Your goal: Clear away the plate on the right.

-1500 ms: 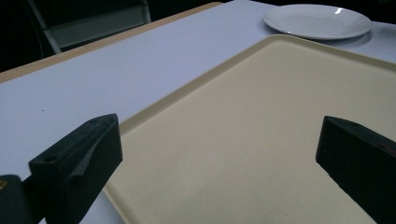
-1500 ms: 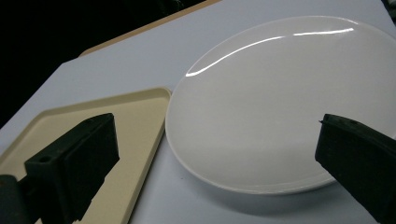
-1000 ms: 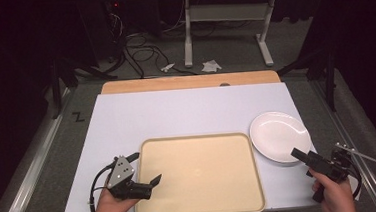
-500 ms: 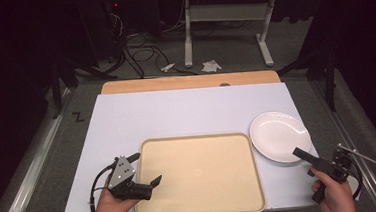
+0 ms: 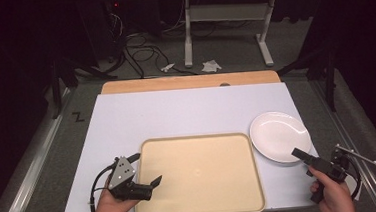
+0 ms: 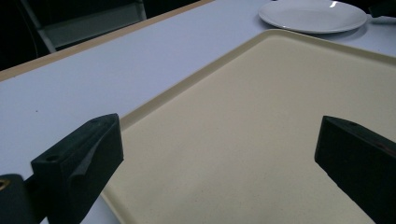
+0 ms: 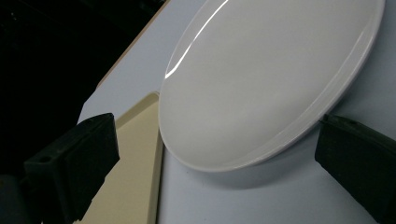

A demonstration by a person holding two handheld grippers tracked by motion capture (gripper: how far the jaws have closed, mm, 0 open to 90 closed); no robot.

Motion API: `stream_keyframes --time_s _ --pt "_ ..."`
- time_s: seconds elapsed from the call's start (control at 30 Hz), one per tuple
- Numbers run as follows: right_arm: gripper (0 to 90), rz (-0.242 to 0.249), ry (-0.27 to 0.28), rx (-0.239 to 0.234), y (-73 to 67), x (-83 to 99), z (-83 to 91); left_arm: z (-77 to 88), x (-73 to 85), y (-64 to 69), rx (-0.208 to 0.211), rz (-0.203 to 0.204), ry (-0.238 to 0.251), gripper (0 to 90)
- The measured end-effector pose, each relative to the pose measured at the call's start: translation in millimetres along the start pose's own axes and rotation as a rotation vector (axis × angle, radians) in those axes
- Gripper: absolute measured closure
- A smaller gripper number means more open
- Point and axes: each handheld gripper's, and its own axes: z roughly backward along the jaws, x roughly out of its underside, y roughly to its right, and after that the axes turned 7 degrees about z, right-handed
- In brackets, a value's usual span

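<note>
A cream tray (image 5: 201, 185) lies empty at the front middle of the white table top. Right of it sits a white plate (image 5: 280, 136), also bare. My left gripper (image 5: 148, 167) rests at the tray's front left corner, open, its jaws reaching over the tray rim. In the left gripper view the left gripper (image 6: 219, 140) spans bare tray (image 6: 261, 121), and the plate (image 6: 313, 14) lies far off. My right gripper (image 5: 302, 155) is at the plate's front right edge. In the right gripper view the right gripper (image 7: 217, 130) stands open, low and close to the plate (image 7: 261, 79), holding nothing.
The white table top (image 5: 186, 111) has a wooden strip (image 5: 189, 82) along its far edge. Beyond it on the dark floor are cables (image 5: 136, 44), crumpled paper (image 5: 210, 65) and a desk frame (image 5: 224, 13). Table edges run close to both hands.
</note>
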Motion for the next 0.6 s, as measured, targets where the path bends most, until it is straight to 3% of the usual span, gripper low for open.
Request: stream_keyframes --time_s 0.23,0.6 --pt "0.6 -0.043 -0.018 0.007 2.1 -0.2 -4.3 2.9 1.5 0.2 -0.007 -0.006 -0.005 2.1" --pt "8.4 -0.11 -0.033 0.023 7.2 -4.1 -13.3 12.4 5.8 -1.8 -0.024 0.002 -0.001 2.5"
